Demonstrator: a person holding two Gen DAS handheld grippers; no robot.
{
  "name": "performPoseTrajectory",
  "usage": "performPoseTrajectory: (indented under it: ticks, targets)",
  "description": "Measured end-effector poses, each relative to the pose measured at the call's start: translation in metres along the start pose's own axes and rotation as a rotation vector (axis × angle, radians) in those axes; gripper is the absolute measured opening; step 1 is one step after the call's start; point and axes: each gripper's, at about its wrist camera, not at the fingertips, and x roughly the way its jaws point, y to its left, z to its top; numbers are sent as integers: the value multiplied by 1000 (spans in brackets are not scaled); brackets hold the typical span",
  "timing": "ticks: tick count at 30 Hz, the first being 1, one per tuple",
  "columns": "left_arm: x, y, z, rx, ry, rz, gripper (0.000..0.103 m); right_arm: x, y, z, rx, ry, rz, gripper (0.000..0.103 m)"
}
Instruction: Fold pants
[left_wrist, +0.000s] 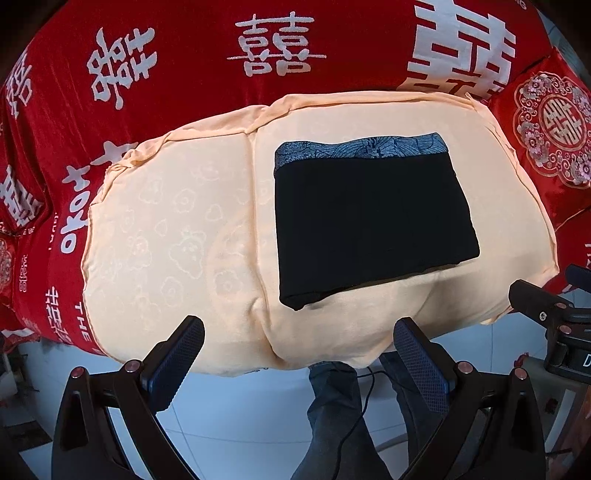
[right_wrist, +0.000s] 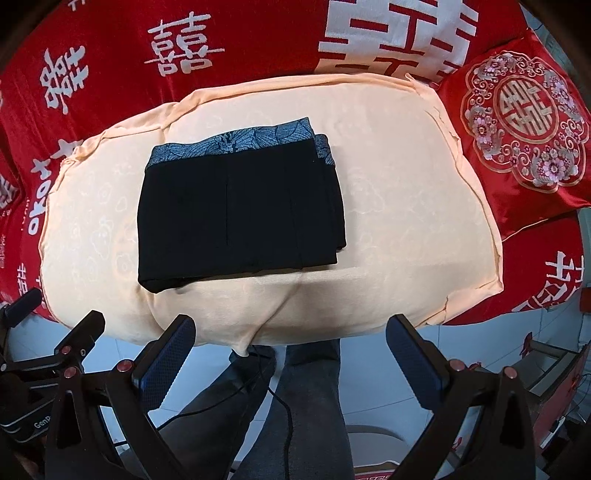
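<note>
The black pants (left_wrist: 369, 221) lie folded into a flat rectangle on a peach cushion (left_wrist: 166, 221), with a blue patterned waistband along their far edge. They also show in the right wrist view (right_wrist: 236, 218), left of centre on the cushion (right_wrist: 406, 221). My left gripper (left_wrist: 299, 339) is open and empty, hovering over the cushion's near edge, short of the pants. My right gripper (right_wrist: 291, 332) is open and empty, also at the near edge. The right gripper's body shows at the right of the left wrist view (left_wrist: 546, 314).
The cushion rests on a red bedspread (left_wrist: 184, 55) with white characters. A red embroidered pillow (right_wrist: 517, 122) lies at the right. Below the grippers are the person's legs (right_wrist: 306, 398), a black cable and pale floor tiles (left_wrist: 240, 424).
</note>
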Motion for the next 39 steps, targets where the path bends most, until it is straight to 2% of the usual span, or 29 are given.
performPoseTrajectory:
  ticks: [24,39]
  targets:
    - [-14,-9,1,61,-52,34,103,-10,0,-7,13,-37,-1,103]
    - [-15,-9,2,71,-55,11,103,-12,3,-6,7,-42,-6,103]
